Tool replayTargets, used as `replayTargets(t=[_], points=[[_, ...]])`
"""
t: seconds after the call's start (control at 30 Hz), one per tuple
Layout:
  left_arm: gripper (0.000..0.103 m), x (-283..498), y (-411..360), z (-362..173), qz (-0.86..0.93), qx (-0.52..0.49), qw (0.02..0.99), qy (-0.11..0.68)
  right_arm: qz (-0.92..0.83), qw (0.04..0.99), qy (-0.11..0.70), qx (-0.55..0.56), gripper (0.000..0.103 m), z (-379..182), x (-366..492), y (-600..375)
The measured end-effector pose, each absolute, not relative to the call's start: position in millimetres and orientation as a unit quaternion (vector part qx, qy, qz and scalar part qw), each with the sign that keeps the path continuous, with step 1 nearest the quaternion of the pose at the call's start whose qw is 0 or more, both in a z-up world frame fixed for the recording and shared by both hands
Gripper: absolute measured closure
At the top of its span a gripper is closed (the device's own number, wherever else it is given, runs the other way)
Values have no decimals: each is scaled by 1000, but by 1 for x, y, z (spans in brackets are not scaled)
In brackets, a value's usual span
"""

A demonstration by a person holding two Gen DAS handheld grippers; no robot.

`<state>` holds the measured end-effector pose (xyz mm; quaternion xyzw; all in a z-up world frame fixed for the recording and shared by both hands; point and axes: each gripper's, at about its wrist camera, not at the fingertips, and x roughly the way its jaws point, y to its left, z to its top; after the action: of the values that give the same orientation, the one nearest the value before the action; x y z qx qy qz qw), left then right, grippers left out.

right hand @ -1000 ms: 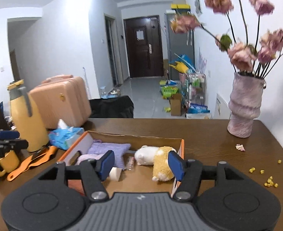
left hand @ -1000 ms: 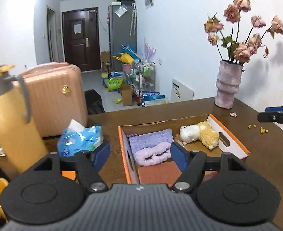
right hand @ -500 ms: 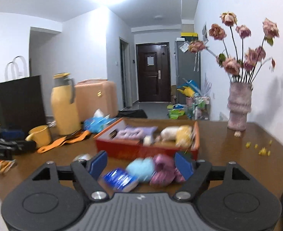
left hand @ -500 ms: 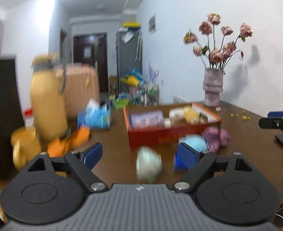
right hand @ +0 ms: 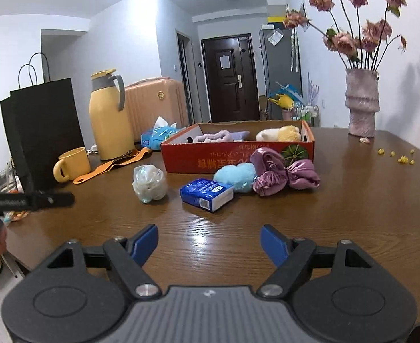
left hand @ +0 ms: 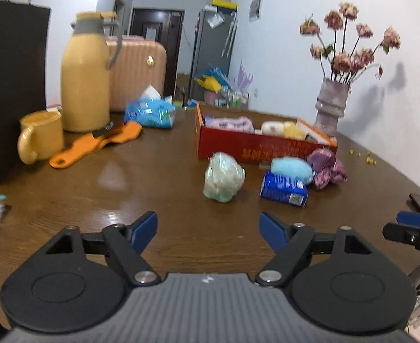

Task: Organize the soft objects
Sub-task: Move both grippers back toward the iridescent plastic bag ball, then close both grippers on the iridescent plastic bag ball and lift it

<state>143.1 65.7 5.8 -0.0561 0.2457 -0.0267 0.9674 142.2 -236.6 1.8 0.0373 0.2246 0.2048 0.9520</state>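
An open red cardboard box (left hand: 255, 145) (right hand: 238, 157) stands mid-table and holds a lilac towel, a fuzzy headband (right hand: 212, 136) and a white-and-yellow plush (right hand: 278, 134). In front of it lie a pale green bagged bundle (left hand: 223, 181) (right hand: 149, 183), a blue tissue packet (left hand: 283, 189) (right hand: 207, 194), a light blue fluffy ball (left hand: 291, 167) (right hand: 235, 175) and a purple satin cloth (left hand: 327, 168) (right hand: 284, 173). My left gripper (left hand: 208, 227) and right gripper (right hand: 210, 241) are both open and empty, low over the near table, apart from all items.
A yellow thermos (left hand: 85, 74), yellow mug (left hand: 39, 135), orange strap (left hand: 95, 143), blue wipes pack (left hand: 149, 110) and black bag (right hand: 42, 131) stand at the left. A flower vase (right hand: 361, 103) stands back right. Yellow crumbs (right hand: 395, 154) lie near it.
Both grippers have pulled back from above the box to the near side of the table and dropped lower. The loose items in front of the box have come into view.
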Motion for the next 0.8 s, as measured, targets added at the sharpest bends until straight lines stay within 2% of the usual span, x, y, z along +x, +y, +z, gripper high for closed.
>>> replayTargets(t=[0.1, 0.2, 0.33, 0.47, 0.57, 0.67, 0.8], points=[[34, 160, 65, -3, -35, -70, 963, 258, 209, 947, 239, 45, 26, -5, 159, -232], [43, 182, 65, -1, -47, -75, 963, 256, 219, 942, 249, 60, 31, -8, 180, -227], [46, 226, 67, 5, -58, -88, 964, 243, 257, 927, 261, 78, 32, -4, 225, -208], [69, 278, 80, -1, -61, -123, 949, 285, 290, 911, 273, 107, 44, 0, 288, -173], [75, 303, 95, -13, -84, -168, 931, 312, 309, 892, 297, 143, 52, -3, 333, -151], [83, 315, 104, -26, -93, -193, 919, 332, 313, 874, 337, 156, 74, -17, 370, -128], [89, 320, 113, -38, -97, -215, 912, 336, 327, 858, 352, 183, 82, -33, 381, -116]])
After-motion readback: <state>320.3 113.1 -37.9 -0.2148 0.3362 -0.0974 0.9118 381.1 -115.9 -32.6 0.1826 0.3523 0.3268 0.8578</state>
